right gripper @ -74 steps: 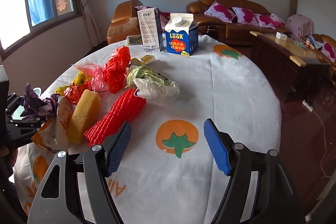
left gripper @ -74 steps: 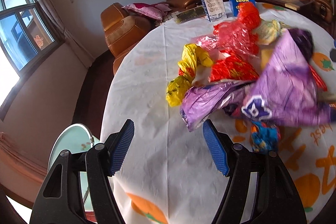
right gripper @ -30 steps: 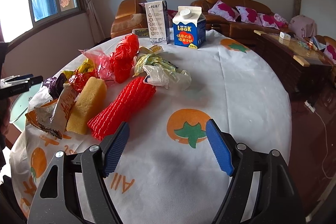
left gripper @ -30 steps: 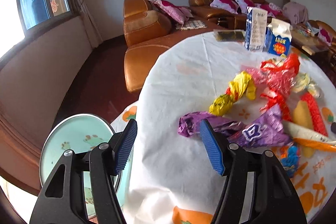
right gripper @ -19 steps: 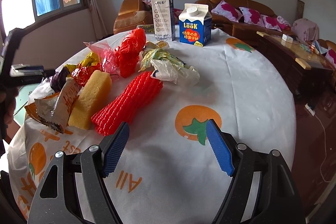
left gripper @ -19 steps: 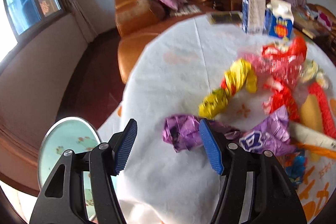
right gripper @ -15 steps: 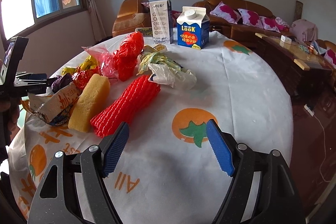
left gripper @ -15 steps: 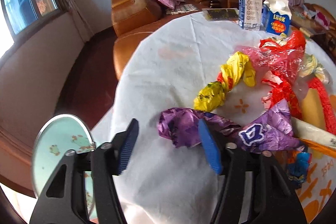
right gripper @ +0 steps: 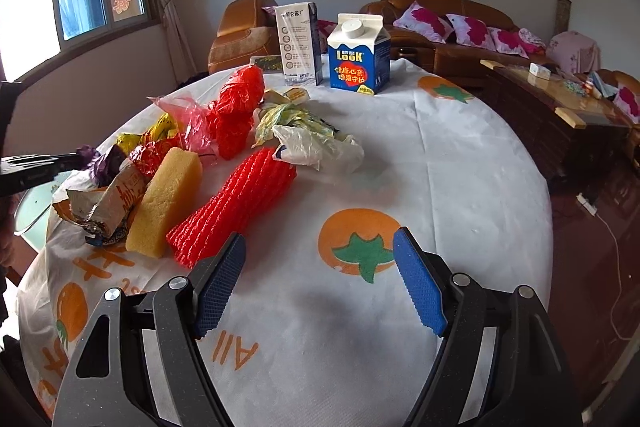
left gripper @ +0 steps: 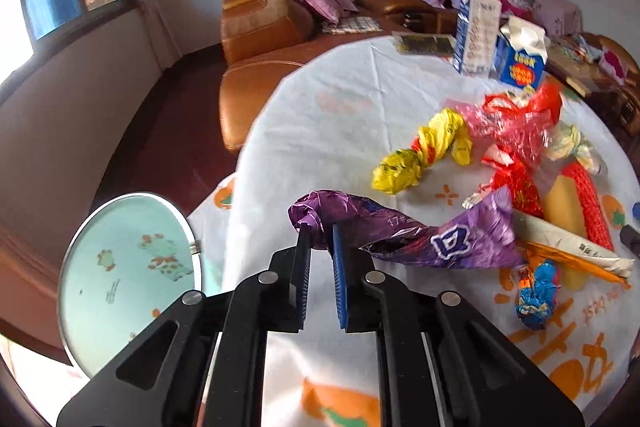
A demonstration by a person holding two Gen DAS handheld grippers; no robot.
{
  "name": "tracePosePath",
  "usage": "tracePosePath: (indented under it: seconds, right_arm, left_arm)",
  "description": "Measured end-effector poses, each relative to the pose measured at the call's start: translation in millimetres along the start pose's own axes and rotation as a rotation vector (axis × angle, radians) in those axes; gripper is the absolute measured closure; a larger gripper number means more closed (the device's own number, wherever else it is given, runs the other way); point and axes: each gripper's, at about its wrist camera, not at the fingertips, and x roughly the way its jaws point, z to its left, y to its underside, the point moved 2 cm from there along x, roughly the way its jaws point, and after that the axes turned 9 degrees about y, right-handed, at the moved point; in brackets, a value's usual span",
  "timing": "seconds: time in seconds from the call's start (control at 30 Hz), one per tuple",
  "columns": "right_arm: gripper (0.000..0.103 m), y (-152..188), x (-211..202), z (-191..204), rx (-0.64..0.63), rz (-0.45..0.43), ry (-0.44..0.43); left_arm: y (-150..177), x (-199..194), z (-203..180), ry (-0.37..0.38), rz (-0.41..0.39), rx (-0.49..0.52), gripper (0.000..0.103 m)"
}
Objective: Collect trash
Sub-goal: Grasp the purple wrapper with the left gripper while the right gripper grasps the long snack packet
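Observation:
My left gripper (left gripper: 321,231) is shut on the crumpled near end of a purple foil wrapper (left gripper: 432,235) lying at the table's left edge. Beyond it lie a yellow twisted bag (left gripper: 424,155), red plastic bags (left gripper: 520,123), a yellow sponge (left gripper: 564,203) and a red foam net (left gripper: 588,199). My right gripper (right gripper: 320,283) is open and empty above the white tablecloth (right gripper: 440,163), just right of the red foam net (right gripper: 236,211) and sponge (right gripper: 168,199). The left gripper shows at the far left of the right wrist view (right gripper: 76,159), holding the purple wrapper (right gripper: 106,163).
A blue LOOK carton (right gripper: 358,55) and a tall white carton (right gripper: 300,43) stand at the table's far side. A round bin with a pale green lid (left gripper: 128,267) stands on the floor left of the table. Brown leather sofas (left gripper: 260,27) and a low table (right gripper: 560,95) lie behind.
My left gripper has moved forward onto the purple wrapper's end and closed on it. My right gripper stays open, almost still.

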Motion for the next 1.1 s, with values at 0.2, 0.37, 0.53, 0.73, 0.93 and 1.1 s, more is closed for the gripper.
tracePosePath:
  seconds: [0.2, 0.37, 0.53, 0.73, 0.93, 1.1]
  right_arm:
    - [0.028, -5, -5, 9, -0.003, -0.011, -0.012]
    - [0.028, -12, -10, 18, 0.0, -0.025, -0.023]
    - [0.031, -18, -13, 22, 0.023, -0.023, -0.03]
    - [0.032, -30, -32, 42, 0.026, -0.065, -0.086]
    - [0.046, -40, -30, 90, -0.047, -0.051, -0.182]
    - [0.059, -29, -15, 119, -0.133, 0.041, -0.223]
  left_arm:
    - [-3, -43, 24, -0.032, -0.082, -0.074, 0.094]
    - [-1, -65, 39, -0.052, -0.137, -0.118, 0.095]
    - [6, -73, 52, -0.069, -0.146, -0.146, 0.095]
    - [18, -88, 68, -0.099, -0.161, -0.17, 0.095]
    - [24, -101, 76, -0.136, -0.181, -0.178, 0.095]
    - [31, -106, 84, -0.152, -0.178, -0.185, 0.095]
